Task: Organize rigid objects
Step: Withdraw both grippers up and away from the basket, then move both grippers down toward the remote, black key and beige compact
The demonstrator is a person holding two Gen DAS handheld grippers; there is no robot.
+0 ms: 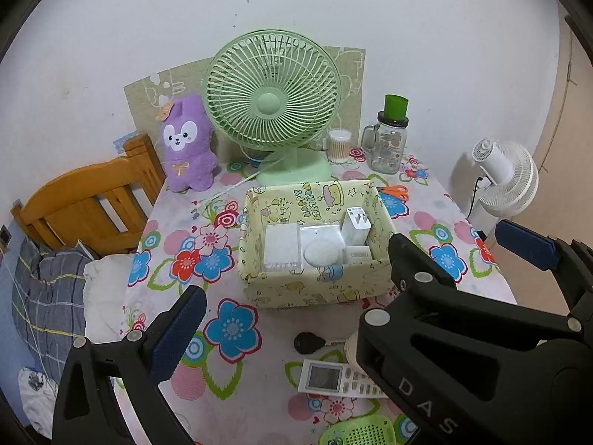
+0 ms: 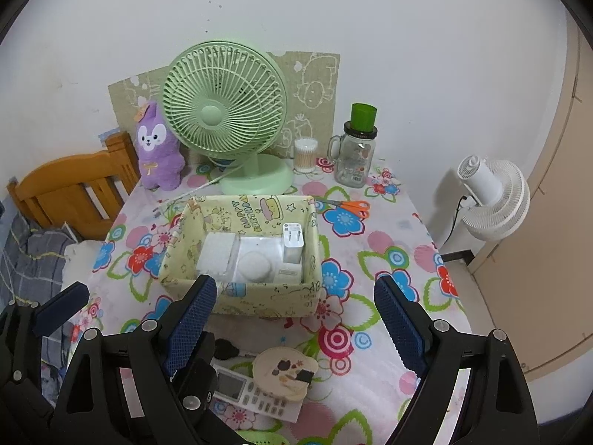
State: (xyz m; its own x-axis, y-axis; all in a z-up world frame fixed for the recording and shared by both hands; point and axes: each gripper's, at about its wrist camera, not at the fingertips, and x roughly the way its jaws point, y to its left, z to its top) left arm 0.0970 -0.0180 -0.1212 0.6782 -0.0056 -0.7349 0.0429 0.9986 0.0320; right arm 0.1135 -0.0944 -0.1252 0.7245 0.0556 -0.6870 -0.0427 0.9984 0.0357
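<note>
Both the left gripper (image 2: pixel 122 300) and the right gripper (image 2: pixel 296 319) are wide open and hold nothing, hanging over the remote (image 2: pixel 255 395) and round mirror (image 2: pixel 285 371), likely to put them in the yellow box (image 2: pixel 259 298).

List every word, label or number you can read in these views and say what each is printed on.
"HAPPY BIRTHDAY" (last letters partly cut off): inside back wall of the yellow storage box.
"DAS": black body of the right tool, seen from the left wrist.
White remote control: button markings too small to read.
Glass jar: printed label too blurred to read.
White charger: print unreadable.
</note>
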